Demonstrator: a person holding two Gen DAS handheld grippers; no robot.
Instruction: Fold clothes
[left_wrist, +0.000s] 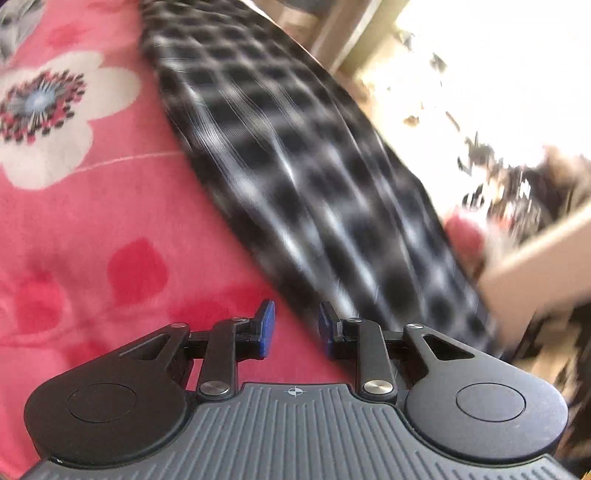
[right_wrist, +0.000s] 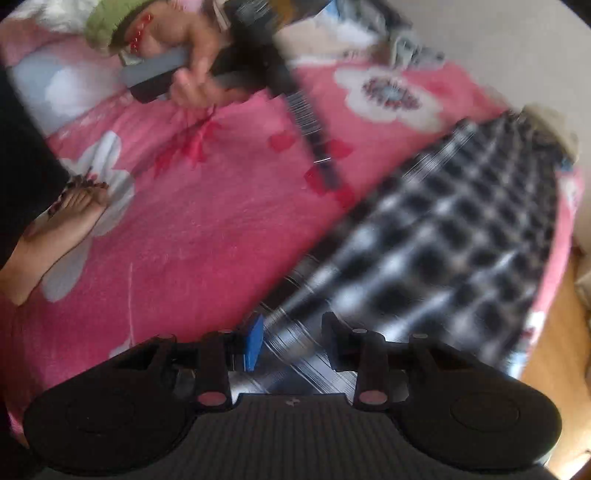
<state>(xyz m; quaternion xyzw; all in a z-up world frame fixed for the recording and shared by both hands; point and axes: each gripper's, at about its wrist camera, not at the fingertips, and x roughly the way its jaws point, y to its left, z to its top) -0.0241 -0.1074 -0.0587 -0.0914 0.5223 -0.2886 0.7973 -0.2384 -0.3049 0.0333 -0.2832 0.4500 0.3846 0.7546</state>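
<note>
Nearest my left camera, the left gripper (left_wrist: 296, 329) stood with its blue pads apart and nothing between them, hanging over the pink flowered bed (left_wrist: 92, 229) just beside the near edge of the shirt (left_wrist: 295, 166). That checked black-and-white shirt lay as a long, narrow band running away from me toward the bed's far side, close along the edge where the floor showed. In the right view, the right gripper (right_wrist: 291, 339) was likewise parted; striped cloth from the shirt (right_wrist: 443, 251) showed in the gap between the pads, but both pictures were smeared, and I could not tell whether the cloth sat between them or merely lay beneath. I judged it was gripping nothing. Across the bed I saw the hand (right_wrist: 195, 74) holding the other rig, and a bare foot (right_wrist: 70, 218) resting on the cover. As for progress, the shirt looked narrowed lengthwise, with no sleeves spread to either side that I could make out, so I judged at least some lengthwise folding lay in it. It was not yet a compact stack: the long band would need folding across its length. Blur kept me from reading seams, collar or layers.
</note>
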